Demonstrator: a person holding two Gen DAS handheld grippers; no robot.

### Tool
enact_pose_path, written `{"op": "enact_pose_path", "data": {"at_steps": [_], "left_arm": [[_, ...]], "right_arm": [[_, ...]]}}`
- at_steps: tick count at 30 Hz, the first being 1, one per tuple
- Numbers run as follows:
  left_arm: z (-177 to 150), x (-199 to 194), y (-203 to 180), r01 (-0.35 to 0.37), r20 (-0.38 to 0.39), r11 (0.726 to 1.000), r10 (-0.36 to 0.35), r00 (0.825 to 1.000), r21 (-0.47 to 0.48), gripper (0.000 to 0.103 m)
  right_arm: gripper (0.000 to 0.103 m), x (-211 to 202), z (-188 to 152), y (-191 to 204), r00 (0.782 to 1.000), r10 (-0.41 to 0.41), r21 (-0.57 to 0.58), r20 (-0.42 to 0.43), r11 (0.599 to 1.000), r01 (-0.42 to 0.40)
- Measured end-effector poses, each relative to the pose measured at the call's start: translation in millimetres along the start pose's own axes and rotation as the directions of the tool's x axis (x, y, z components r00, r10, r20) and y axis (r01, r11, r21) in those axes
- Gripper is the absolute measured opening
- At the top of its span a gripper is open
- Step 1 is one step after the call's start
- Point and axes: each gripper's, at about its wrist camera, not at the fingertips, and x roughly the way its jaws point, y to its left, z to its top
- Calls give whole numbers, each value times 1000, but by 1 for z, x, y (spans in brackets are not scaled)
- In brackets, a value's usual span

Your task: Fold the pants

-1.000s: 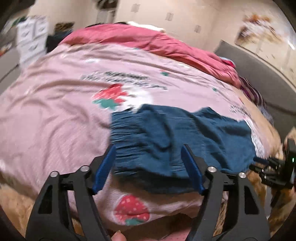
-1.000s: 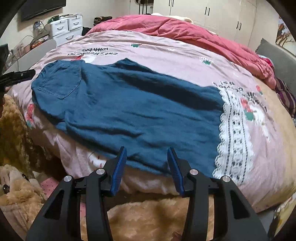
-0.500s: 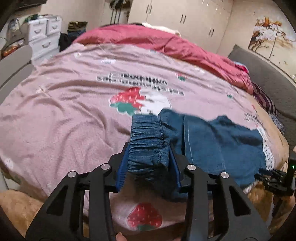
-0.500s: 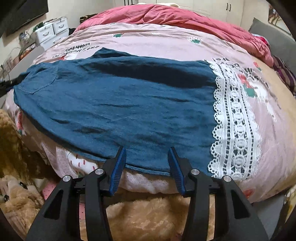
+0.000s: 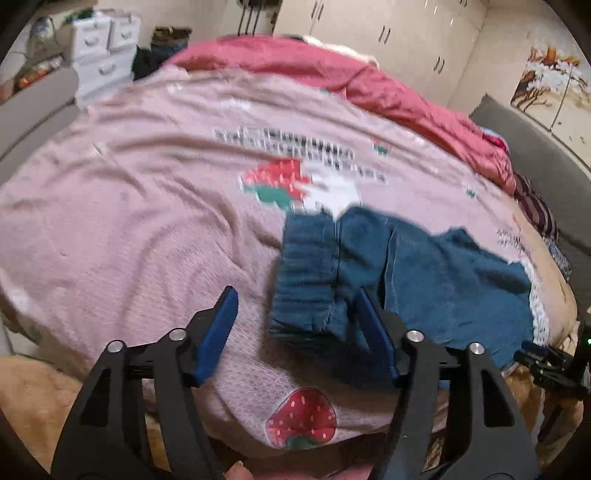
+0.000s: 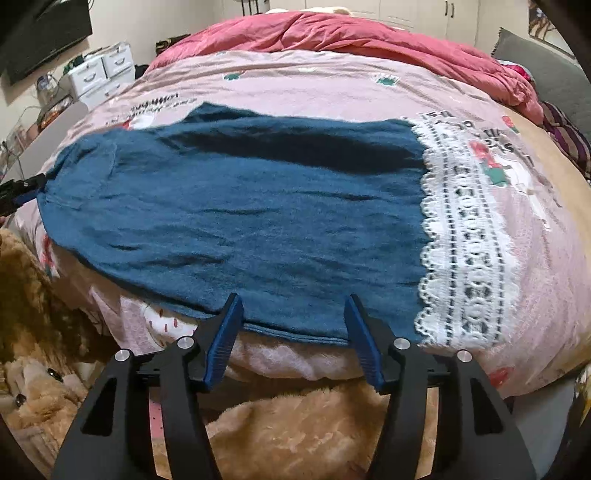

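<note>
Dark teal pants (image 6: 258,206) with a white lace hem (image 6: 469,236) lie flat across the pink bed. In the left wrist view their gathered waistband (image 5: 310,273) is bunched up between the fingers of my left gripper (image 5: 295,295). It leans on the right pad and stays clear of the left one while the jaws are opening. My right gripper (image 6: 293,299) straddles the near long edge of the pants, and its jaws are opening too, with no pad pressing the cloth. Each gripper also shows small at the other view's edge: right gripper (image 5: 546,365), left gripper (image 6: 18,192).
The pink bedspread (image 5: 129,221) carries strawberry prints. A red quilt (image 6: 332,33) is heaped along the far side. White drawers (image 5: 103,48) stand at the back left, a grey headboard (image 5: 535,155) at the right. Tan plush fabric (image 6: 295,424) lies below the bed's near edge.
A second ago the left jaws stood wide over the waistband, then shut on it and bunched it; now they have parted again. The right jaws have widened over the pants' edge.
</note>
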Motion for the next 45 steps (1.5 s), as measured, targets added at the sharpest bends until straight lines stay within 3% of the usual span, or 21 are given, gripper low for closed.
{"op": "enact_pose_path", "data": {"at_steps": [3,7,9,10,14,18,19,21,24,27,29,32,34,37,40,42,45], "left_arm": [[10,-25,-8,-42,73,998,39,997,37,62],[23,-28,-36,24,102,994,-35,994,110,68],[25,-13,-52,75,56,988,-83,995,132,68],[25,0,-65,135,17,981,-138,990,142,68],[14,38,-118,288,-115,932,-269,956,219,68],[-14,65,-164,308,-204,883,-249,947,353,68],[-24,73,-170,329,-242,869,-251,937,371,68],[-37,85,-172,330,-286,863,-229,931,383,68],[-52,89,-177,310,-272,832,-200,941,461,68],[-43,84,-180,327,-298,830,-205,932,452,68],[-19,74,-184,399,-298,820,-293,908,410,68],[14,72,-193,394,-248,797,-311,917,457,68],[39,91,-202,380,-253,793,-291,923,476,68],[66,131,-208,413,-329,807,-288,899,422,68],[77,163,-215,384,-346,813,-242,907,437,68],[77,176,-214,403,-369,817,-255,894,413,67],[72,193,-207,462,-408,822,-316,857,334,63]], "right_arm": [[57,-14,0,-6,999,5,20,36,1000,-6],[57,-25,6,-14,997,3,44,76,999,-7],[57,-25,12,-16,996,1,47,93,999,-6],[57,-24,16,-17,995,1,52,101,999,-6],[57,-13,27,-16,994,-20,36,111,999,16],[57,9,24,-19,999,-28,51,37,998,26],[57,13,21,-21,999,-29,56,14,998,28],[57,13,14,-22,999,-32,49,11,998,31],[58,13,3,-20,999,-34,51,0,998,34],[59,10,-3,-19,999,-34,48,-9,998,34],[59,3,-2,-20,1000,-13,71,-8,997,13],[59,-17,5,-23,996,58,118,73,991,-66],[61,-22,13,-24,991,74,122,109,989,-87],[61,-20,27,-22,990,57,108,127,992,-71],[61,-17,38,-17,988,60,82,140,994,-72],[61,-10,44,-17,990,62,82,129,994,-73],[61,3,47,-18,993,59,92,98,993,-68]]}}
